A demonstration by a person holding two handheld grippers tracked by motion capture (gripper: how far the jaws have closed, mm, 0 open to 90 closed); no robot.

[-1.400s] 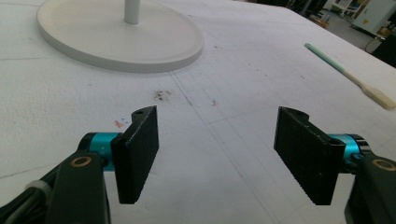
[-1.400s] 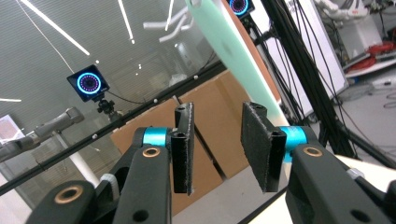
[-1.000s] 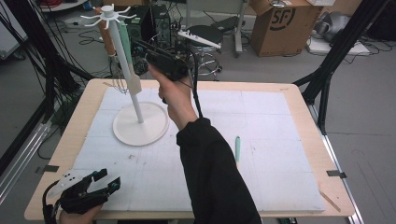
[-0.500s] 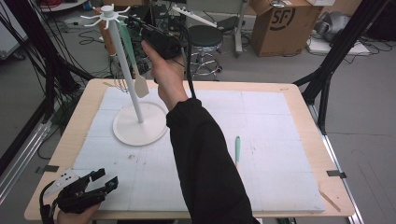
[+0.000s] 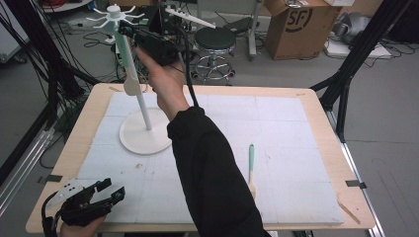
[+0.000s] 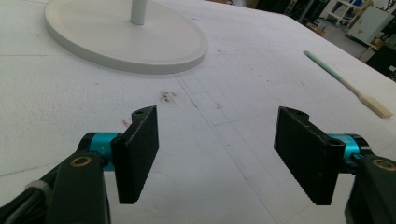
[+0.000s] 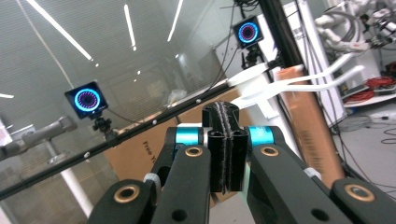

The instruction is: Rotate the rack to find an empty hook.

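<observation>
Right gripper is raised high beside the top of the white utensil rack, its fingers clenched flat together with nothing between them, as seen in the right gripper view. The jaws have just been closing. In that view the rack's white hooks stand just behind the closed fingers, so the gripper is judged to sit at hook height.

A spatula with a pale green handle and a cream blade is seen hanging down beside the rack's post, just under the right gripper; its top end is hidden by the gripper, so the hook bearing it cannot be told. It hangs upright and free of the tabletop, which fits a utensil hung by its handle end.

A second green-handled spatula lies flat on the white mat, well apart from the rack's round base, blade toward the person; also seen in the left gripper view. It is judged the next item to be hung.

Left gripper is held low at the near left corner of the tabletop, fingers released and empty, the mat showing between them. It is kept clear of the working arm.
</observation>
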